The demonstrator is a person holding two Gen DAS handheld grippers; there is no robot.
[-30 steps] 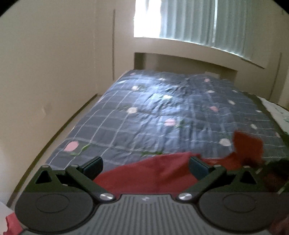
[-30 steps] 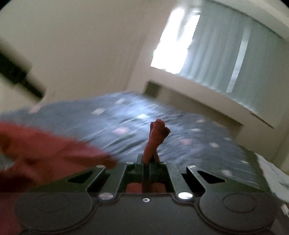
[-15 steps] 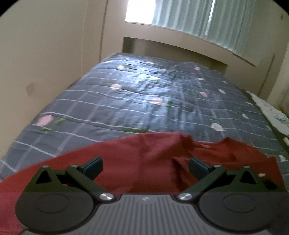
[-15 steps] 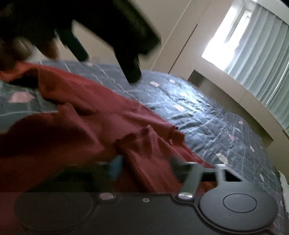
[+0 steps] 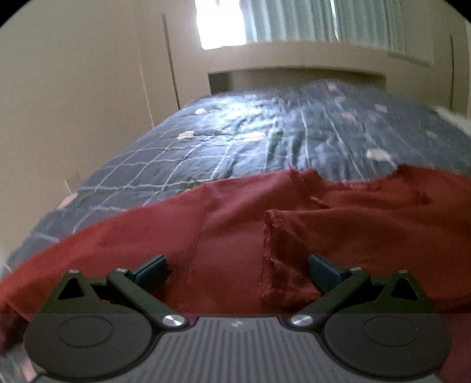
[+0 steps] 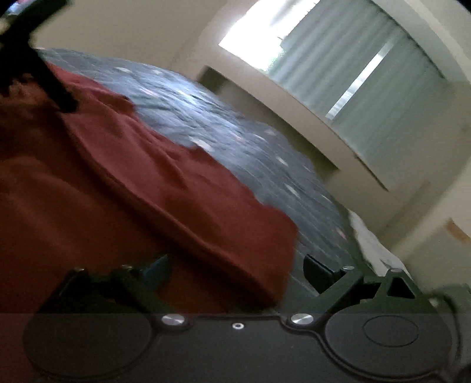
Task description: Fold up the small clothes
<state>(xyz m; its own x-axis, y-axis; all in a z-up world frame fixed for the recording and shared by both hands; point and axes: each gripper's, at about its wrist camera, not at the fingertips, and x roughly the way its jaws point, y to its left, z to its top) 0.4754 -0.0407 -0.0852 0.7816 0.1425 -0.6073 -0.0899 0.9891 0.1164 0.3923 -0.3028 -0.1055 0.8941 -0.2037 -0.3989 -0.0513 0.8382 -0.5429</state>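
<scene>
A dark red garment (image 5: 235, 224) lies spread on the near end of a bed with a grey checked floral quilt (image 5: 265, 141). A folded flap with a raw hem stands up in its middle. My left gripper (image 5: 238, 269) is open, low over the cloth, with the flap between its fingers. In the right wrist view the same garment (image 6: 132, 191) fills the left side. My right gripper (image 6: 235, 268) is open over its right edge and holds nothing. The other gripper shows as a dark blurred shape (image 6: 32, 59) at the upper left.
A beige wall (image 5: 73, 103) runs along the bed's left side. A low headboard ledge (image 5: 294, 73) and a window with vertical blinds (image 5: 294, 20) stand at the far end. A white patterned cloth (image 6: 374, 244) lies along the bed's right edge.
My right gripper was shut on a bunch of the red cloth, then opened and let it go. The garment now lies spread on the bed. My left gripper came lower over it.
</scene>
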